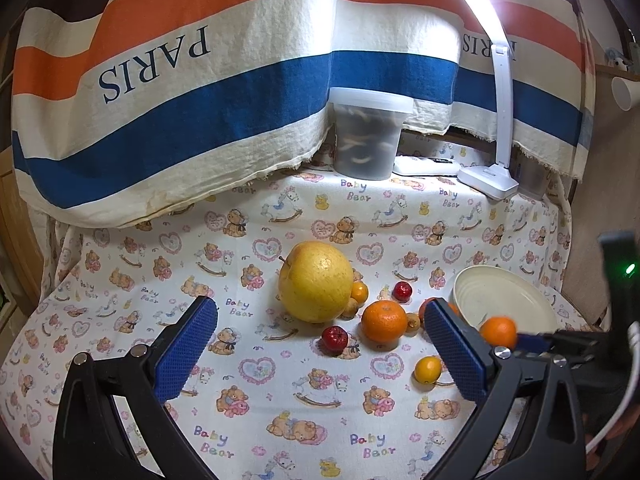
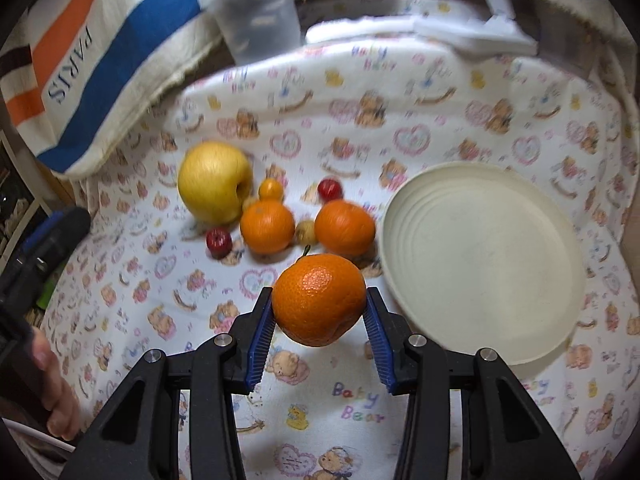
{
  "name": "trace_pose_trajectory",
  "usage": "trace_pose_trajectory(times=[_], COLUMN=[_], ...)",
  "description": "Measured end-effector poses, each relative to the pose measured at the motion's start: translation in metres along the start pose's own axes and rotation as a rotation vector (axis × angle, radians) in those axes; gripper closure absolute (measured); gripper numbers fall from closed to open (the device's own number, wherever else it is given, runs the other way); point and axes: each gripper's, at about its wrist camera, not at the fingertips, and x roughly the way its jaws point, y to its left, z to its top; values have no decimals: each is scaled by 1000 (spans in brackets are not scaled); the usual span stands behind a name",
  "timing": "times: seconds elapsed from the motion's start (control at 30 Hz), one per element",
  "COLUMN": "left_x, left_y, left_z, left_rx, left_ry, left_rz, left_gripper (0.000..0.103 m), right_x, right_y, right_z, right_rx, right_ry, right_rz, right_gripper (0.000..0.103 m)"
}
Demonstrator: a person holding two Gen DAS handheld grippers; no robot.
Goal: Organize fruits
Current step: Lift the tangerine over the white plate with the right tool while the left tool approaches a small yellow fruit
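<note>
Three big oranges, two red fruits, one yellow apple, one plate

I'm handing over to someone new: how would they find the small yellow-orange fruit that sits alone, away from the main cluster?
Start at the cream plate on the right of the teddy-bear cloth. Just in front of its near-left edge, behind the left tool's right pad, lies a small yellow-orange fruit. Unlike the orange, red fruit and yellow apple, it touches nothing and sits nearest the camera.

Clamped orange hangs beside the empty cream bowl.
</note>
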Motion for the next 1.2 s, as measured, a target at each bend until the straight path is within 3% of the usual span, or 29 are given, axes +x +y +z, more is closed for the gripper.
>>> trace_pose_trajectory(times=[0.2,0.37,0.5,0.57,0.67,0.73,0.97,1.07,1.13,1.2], left_x=[5,15,23,27,33,38,81,107,119,124], left_y=[-4,-11,-19,-24,-36,-47,-87,-85,-79,-78], left_z=[-3,-8,-14,-17,-21,-23,-33,-38,-39,-40], left_rx=[23,54,88,99,113,128,182,110,22,-15], left_ry=[6,34,54,82,122,148,392,505,561,572], left_rz=[6,0,-10,-44,-101,-122,-167,-188,-252,-264], left_gripper=[2,10,21,28,39,41,45,53,54,59], right_x=[-41,-55,-45,-34,-30,-31,-33,-31,-30,-28], right_y=[-13,-42,-72,-86,-95,-100,-108,-110,-112,-113], right_z=[15,16,6,5,4,2,3,3,3,3], right_rx=[-4,-16,24,66,91,98,128,135,141,146], right_ry=[-104,-154,-142,-76,-69,-71,-72,-67,-58,-50], right_rz=[-2,-93,-115,-124,-128,-153,-171,-182,-181,-180], right_gripper=[57,57,57,57,57,58,57,57,57,57])
